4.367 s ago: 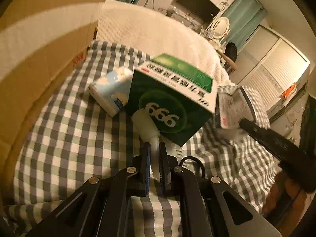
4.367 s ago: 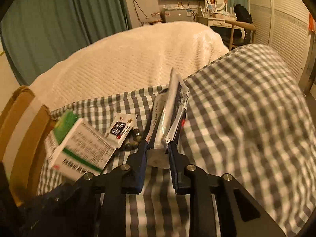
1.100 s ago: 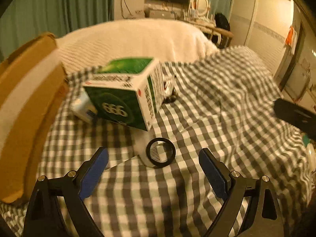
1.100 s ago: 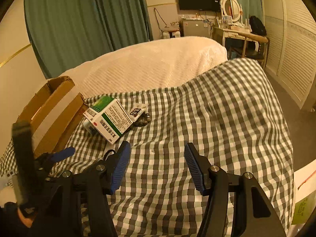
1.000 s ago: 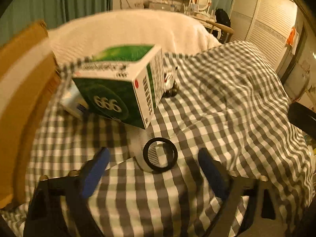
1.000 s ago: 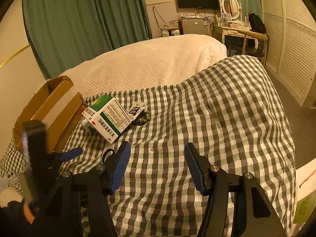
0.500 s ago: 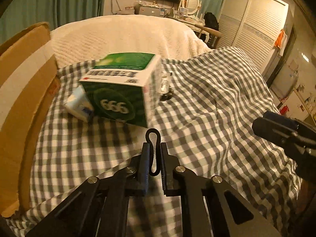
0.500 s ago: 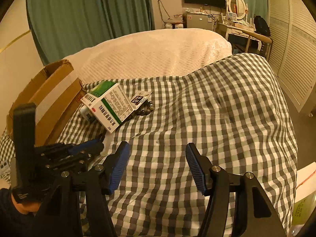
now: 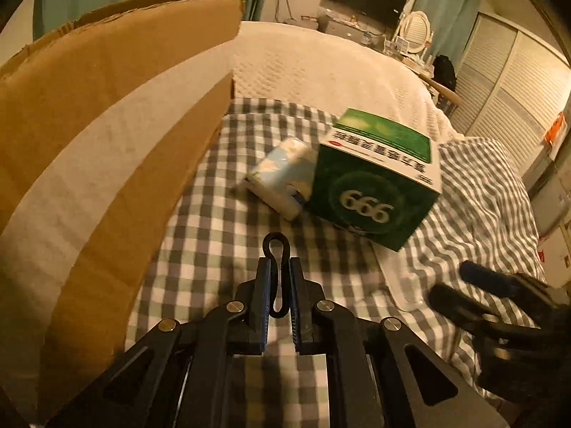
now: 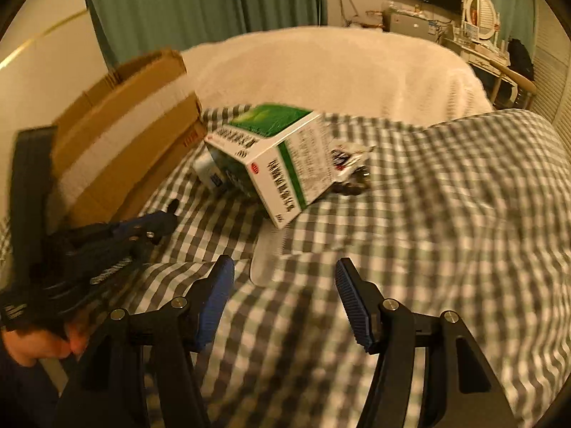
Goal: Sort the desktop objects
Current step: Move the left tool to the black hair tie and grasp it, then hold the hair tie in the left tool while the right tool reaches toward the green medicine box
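My left gripper is shut on a black hair tie, squeezed into a narrow loop between the pads, held above the checked cloth near the cardboard box. It also shows in the right wrist view. A green and white medicine box lies ahead, with a pale blue packet against its left side. A flat white comb lies on the cloth just ahead of my right gripper, which is open and empty. A small sachet and dark beads lie right of the medicine box.
The open cardboard box stands at the left edge of the checked cloth. A white quilted bedspread lies behind. Green curtains, a television and a dressing table are at the back of the room.
My left gripper has swung left toward the cardboard box, still holding the hair tie. My right gripper has moved down and closer to the comb and the medicine box.
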